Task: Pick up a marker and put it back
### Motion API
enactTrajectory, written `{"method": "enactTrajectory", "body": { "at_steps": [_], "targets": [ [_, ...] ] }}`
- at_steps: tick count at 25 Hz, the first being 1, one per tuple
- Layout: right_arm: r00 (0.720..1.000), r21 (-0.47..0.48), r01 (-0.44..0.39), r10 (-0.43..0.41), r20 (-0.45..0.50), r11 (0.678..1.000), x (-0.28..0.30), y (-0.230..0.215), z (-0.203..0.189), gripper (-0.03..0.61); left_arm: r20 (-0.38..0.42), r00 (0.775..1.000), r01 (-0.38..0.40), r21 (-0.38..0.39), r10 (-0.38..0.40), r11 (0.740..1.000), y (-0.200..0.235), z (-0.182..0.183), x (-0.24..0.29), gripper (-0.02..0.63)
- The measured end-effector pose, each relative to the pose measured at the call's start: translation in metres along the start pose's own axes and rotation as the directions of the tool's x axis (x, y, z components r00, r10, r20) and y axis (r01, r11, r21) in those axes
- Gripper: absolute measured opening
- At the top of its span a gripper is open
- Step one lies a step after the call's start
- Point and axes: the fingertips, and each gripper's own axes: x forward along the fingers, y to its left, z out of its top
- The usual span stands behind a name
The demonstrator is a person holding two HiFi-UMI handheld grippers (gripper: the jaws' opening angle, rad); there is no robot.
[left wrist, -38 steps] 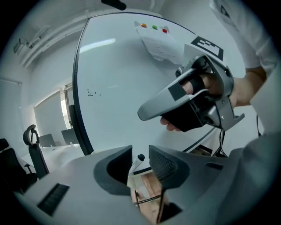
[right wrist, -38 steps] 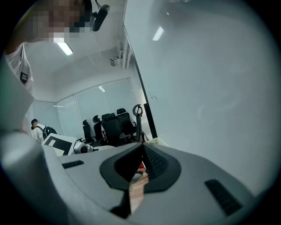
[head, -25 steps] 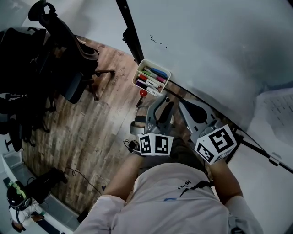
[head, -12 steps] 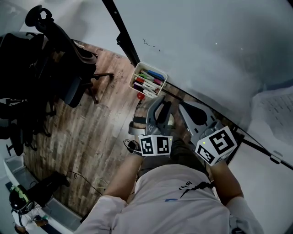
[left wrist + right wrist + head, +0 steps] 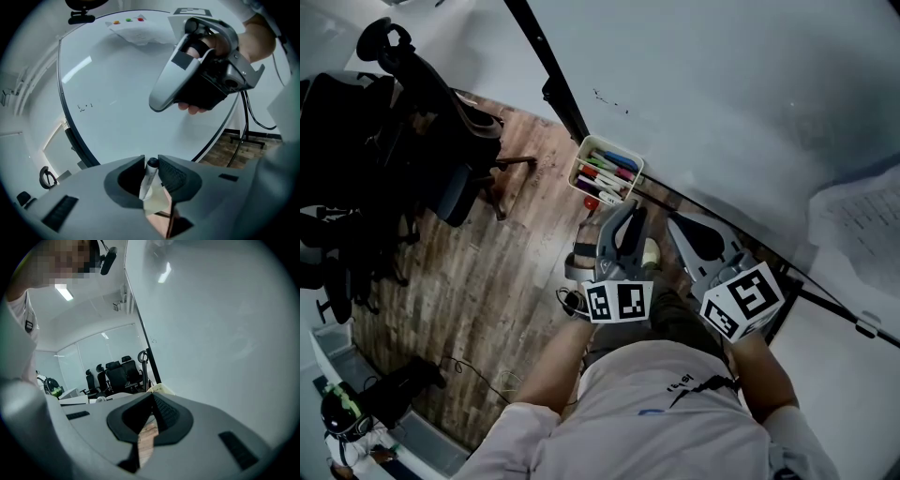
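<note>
Head view: the left tool (image 5: 623, 214) points toward the far side, its tips just near of a white tray (image 5: 581, 161) of coloured markers (image 5: 607, 169) that hangs at the lower edge of the whiteboard (image 5: 722, 94). The right tool (image 5: 675, 220) lies just right of it, also aimed at the board. Black office chairs (image 5: 422, 122) stand far left on the wooden floor (image 5: 487, 272).

Left gripper view: a marker (image 5: 148, 180) with a white body and black cap stands between the jaws, cap at their tips. The jaws are closing and both pads already lie against its sides. Above, a hand (image 5: 234, 42) holds the right tool in front of the whiteboard.

Right gripper view: the jaw tips meet with nothing between them. Floor shows through the gap below, and the chairs stand far left beside the whiteboard's edge.
</note>
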Motion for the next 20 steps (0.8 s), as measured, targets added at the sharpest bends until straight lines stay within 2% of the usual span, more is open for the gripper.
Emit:
{"method": "enactTrajectory", "body": {
  "at_steps": [9, 14, 20],
  "targets": [
    [0.999, -0.021, 0.003, -0.002, 0.033, 1.0, -0.009, 0.01, 0.017, 0.014, 0.054, 0.998, -0.032, -0.139, 0.04, 0.99, 0.022, 0.022, -0.021, 0.086],
    [0.998, -0.033, 0.001, 0.001, 0.06, 0.999, -0.012, 0.014, 0.025, 0.014, 0.083, 0.995, -0.04, -0.19, 0.057, 0.981, 0.032, 0.035, -0.031, 0.086],
    [0.995, -0.055, -0.001, 0.006, 0.097, 0.998, -0.022, 0.022, 0.041, 0.014, 0.122, 0.99, -0.037, -0.274, 0.073, 0.961, 0.045, 0.056, -0.05, 0.086]
  ]
}}
